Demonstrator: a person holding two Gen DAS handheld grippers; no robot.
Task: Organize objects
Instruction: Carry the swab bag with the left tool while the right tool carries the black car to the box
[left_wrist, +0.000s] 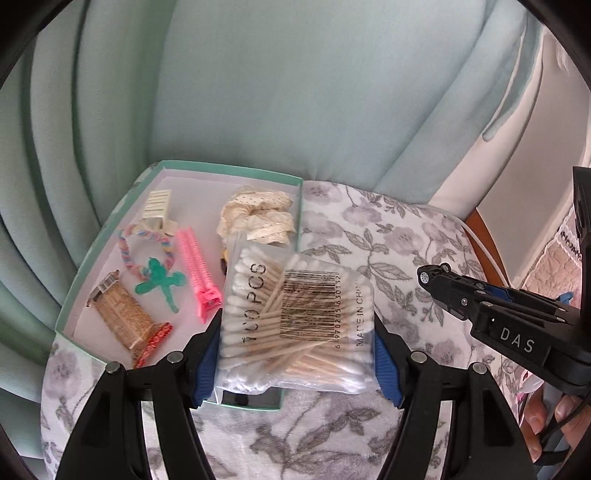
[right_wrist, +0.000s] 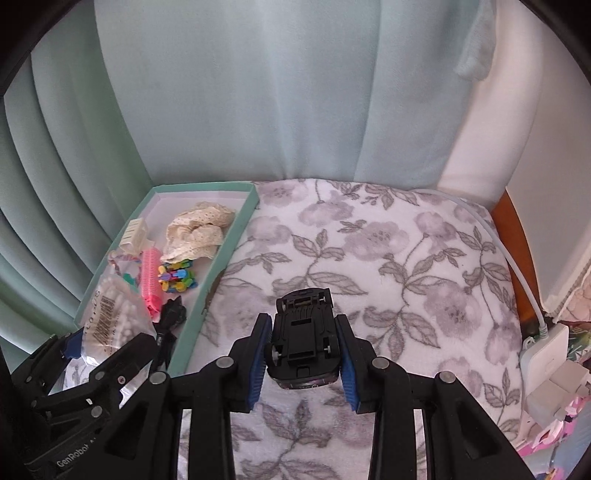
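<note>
My left gripper (left_wrist: 297, 354) is shut on a clear bag of cotton swabs (left_wrist: 295, 321), held over the near right corner of a shallow teal box (left_wrist: 236, 171). In the right wrist view the same bag of cotton swabs (right_wrist: 110, 317) hangs above the box (right_wrist: 221, 258) at the left. My right gripper (right_wrist: 304, 350) is shut on a black toy car (right_wrist: 303, 332), underside up, above the floral blanket (right_wrist: 406, 277). From the left wrist view the right gripper (left_wrist: 436, 280) and the car (left_wrist: 430, 275) sit to the right of the box.
The box holds a cream lace scrunchie (left_wrist: 258, 218), a pink hair roller (left_wrist: 195, 269), a braided band (left_wrist: 144, 247), a green clip (left_wrist: 162, 284), a cream claw clip (left_wrist: 159, 210), a brown clip (left_wrist: 125, 321) and colourful small clips (right_wrist: 177, 277). Teal curtain (right_wrist: 258, 92) behind. A white charger (right_wrist: 543, 350) lies right.
</note>
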